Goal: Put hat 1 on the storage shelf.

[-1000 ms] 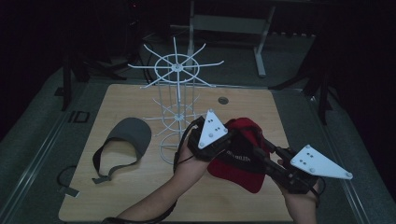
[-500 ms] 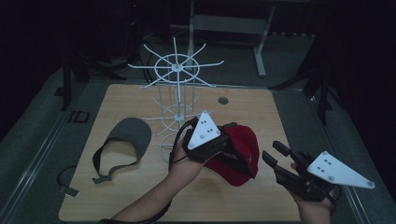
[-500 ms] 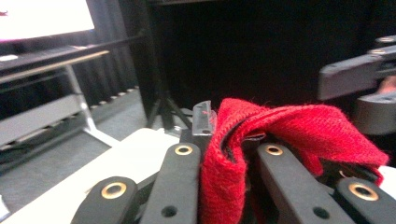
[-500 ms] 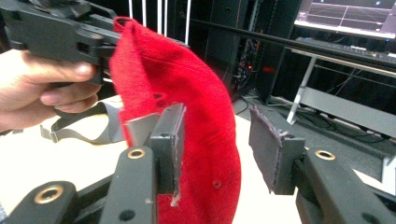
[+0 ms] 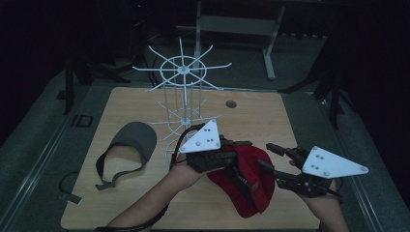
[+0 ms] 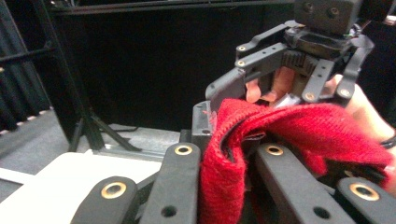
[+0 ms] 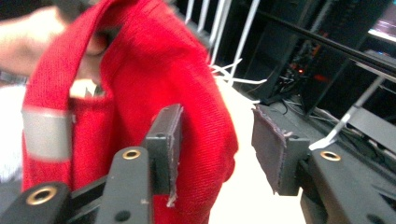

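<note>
A red cap (image 5: 249,179) hangs over the near right part of the table, crown toward me. My left gripper (image 5: 233,157) is shut on its fabric; in the left gripper view the red cloth (image 6: 299,121) is pinched between the jaws. My right gripper (image 5: 265,154) stands just right of the cap and is open, its jaws having just been opening. In the right gripper view the cap (image 7: 140,84) hangs behind the left pad (image 7: 166,140). The pads do not press on it.
A white wire display rack (image 5: 183,96) stands at the middle of the wooden table (image 5: 290,111), just behind the left gripper. A grey visor (image 5: 130,142) lies on the table's left side. Dark stands and a metal frame surround the table.
The right gripper let go of the cap, drew off to the right, then came back close beside it with jaws apart. The left gripper kept hold and tilted the cap.
</note>
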The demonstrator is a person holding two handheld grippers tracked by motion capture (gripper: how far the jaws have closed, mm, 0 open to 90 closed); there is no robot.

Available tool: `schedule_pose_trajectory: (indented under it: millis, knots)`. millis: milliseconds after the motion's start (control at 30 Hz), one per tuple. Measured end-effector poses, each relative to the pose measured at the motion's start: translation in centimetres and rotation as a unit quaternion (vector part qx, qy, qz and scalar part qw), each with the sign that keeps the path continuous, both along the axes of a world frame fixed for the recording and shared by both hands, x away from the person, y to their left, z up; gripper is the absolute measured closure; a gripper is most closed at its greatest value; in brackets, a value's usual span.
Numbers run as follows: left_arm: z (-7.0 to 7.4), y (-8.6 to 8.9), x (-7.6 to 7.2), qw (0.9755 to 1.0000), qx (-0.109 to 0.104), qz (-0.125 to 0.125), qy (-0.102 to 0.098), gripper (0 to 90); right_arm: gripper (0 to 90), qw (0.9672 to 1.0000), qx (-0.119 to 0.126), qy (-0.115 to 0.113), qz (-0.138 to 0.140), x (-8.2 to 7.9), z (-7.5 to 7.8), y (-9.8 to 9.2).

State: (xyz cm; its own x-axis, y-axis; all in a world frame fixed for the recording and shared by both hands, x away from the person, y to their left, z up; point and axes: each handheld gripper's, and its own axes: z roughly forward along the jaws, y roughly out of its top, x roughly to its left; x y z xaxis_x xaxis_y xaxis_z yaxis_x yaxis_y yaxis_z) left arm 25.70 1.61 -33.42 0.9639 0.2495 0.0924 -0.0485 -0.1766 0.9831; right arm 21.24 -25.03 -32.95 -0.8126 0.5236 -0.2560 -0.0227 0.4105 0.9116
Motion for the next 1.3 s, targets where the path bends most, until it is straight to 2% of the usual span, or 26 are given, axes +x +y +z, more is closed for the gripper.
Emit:
schedule_pose_trajectory:
  millis: [133, 200, 267, 300, 433, 533, 600, 700, 767, 933, 1000, 1233, 1267, 1300]
  knots:
    - [0.0, 0.1, -0.1, 0.9999, 0.011, 0.002, -0.009, 84.5, 76.7, 0.9995, -0.024, -0.016, 0.017, -0.5, -0.1, 0.3]
    - [-0.1, 0.2, 0.1, 0.9999, 0.011, -0.003, -0.006, 84.5, 84.5, 0.9995, -0.021, -0.009, 0.022, -0.5, -0.1, 0.2]
    - [-0.2, 0.2, 0.1, 0.9998, 0.014, 0.000, -0.012, 84.3, 87.8, 0.9997, -0.015, -0.006, 0.019, -0.6, -0.1, 0.2]
    - [-0.3, 0.2, 0.2, 0.9998, 0.016, -0.002, -0.010, 84.2, 88.2, 0.9998, -0.011, -0.001, 0.014, -0.6, -0.2, 0.2]
    - [-0.8, 0.3, 0.5, 0.9999, 0.010, -0.010, 0.002, 84.0, 88.7, 0.9999, -0.009, -0.003, -0.005, -0.8, -0.2, 0.4]
    - [-0.8, 0.3, 0.5, 0.9998, 0.013, -0.012, 0.001, 82.1, 88.8, 0.9999, 0.008, 0.006, -0.013, -0.7, 0.1, 0.2]
    - [-0.8, 0.3, 0.3, 0.9999, 0.013, 0.000, -0.006, 76.5, 88.8, 0.9996, 0.016, 0.006, -0.022, -0.6, 0.4, 0.1]
    - [-0.8, 0.6, 0.3, 0.9998, 0.017, 0.013, -0.005, 62.8, 88.8, 0.9988, 0.032, 0.000, -0.039, -0.6, 0.9, -0.3]
    - [-1.0, 0.7, 0.2, 0.9996, 0.023, 0.016, -0.006, 60.5, 88.8, 0.9983, 0.039, -0.002, -0.043, -0.6, 1.1, -0.6]
    - [-1.3, 1.0, -0.1, 0.9991, 0.032, 0.027, -0.011, 55.7, 88.8, 0.9983, 0.028, -0.005, -0.052, -0.6, 1.4, -0.4]
    - [-1.3, 1.5, -0.4, 0.9987, 0.029, 0.039, -0.015, 53.1, 88.8, 0.9979, 0.031, -0.005, -0.056, -0.6, 1.5, -0.4]
    - [-1.4, 2.6, -0.6, 0.9987, 0.011, 0.046, -0.018, 49.3, 88.8, 0.9979, 0.040, -0.004, -0.052, -0.6, 1.8, -0.6]
    - [-1.6, 3.0, -0.6, 0.9989, -0.004, 0.046, -0.014, 49.3, 88.8, 0.9976, 0.042, -0.006, -0.055, -0.6, 1.9, -0.6]
    - [-1.7, 3.2, -0.6, 0.9987, -0.008, 0.049, -0.014, 49.3, 88.8, 0.9974, 0.046, -0.006, -0.056, -0.6, 2.0, -0.5]
